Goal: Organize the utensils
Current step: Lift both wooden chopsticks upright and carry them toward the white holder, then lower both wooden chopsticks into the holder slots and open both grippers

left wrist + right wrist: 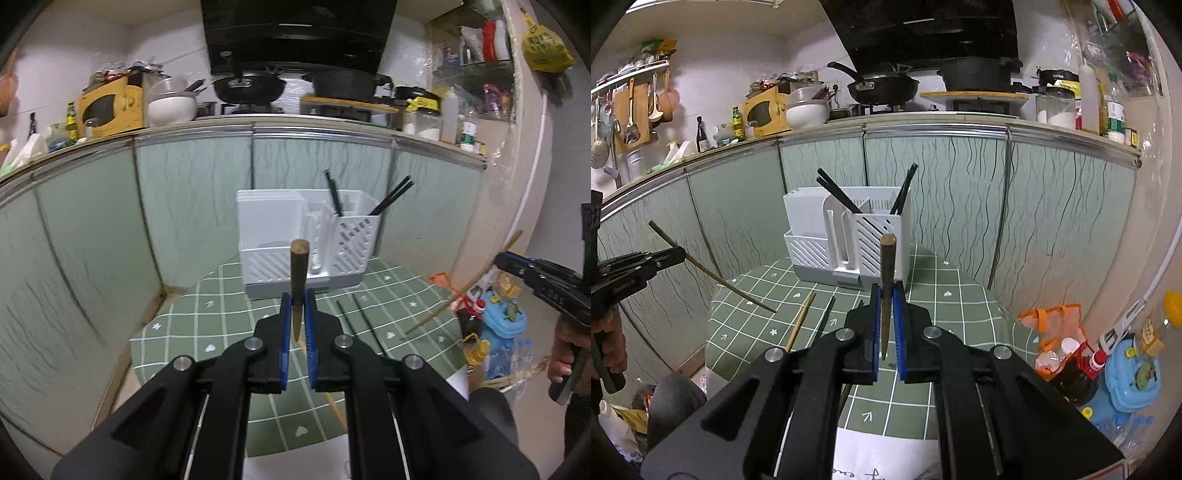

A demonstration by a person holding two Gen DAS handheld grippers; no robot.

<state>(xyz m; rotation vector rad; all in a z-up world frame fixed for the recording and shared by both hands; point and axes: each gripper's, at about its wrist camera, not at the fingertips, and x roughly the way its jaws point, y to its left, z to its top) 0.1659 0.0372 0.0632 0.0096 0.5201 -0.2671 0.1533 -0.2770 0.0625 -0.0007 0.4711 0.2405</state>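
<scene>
My left gripper [298, 297] is shut on a brown wooden chopstick [297, 273], held end-on above the green checked table [229, 291]. My right gripper [886, 291] is shut on another wooden chopstick [886, 273], also end-on. Each gripper shows in the other's view, the left one [679, 253] with its chopstick [713, 275] and the right one [498, 260] with its chopstick [465, 286]. A white utensil holder [303, 240] stands at the table's far side, also in the right wrist view [849, 236], with black chopsticks [838, 194] in its compartments.
A loose wooden chopstick [800, 321] and black chopsticks [360, 319] lie on the table. Green cabinet doors [1034, 206] stand behind it. Bottles and a blue toy [1130, 376] sit on the floor at the right. A white paper [882, 458] lies at the table's near edge.
</scene>
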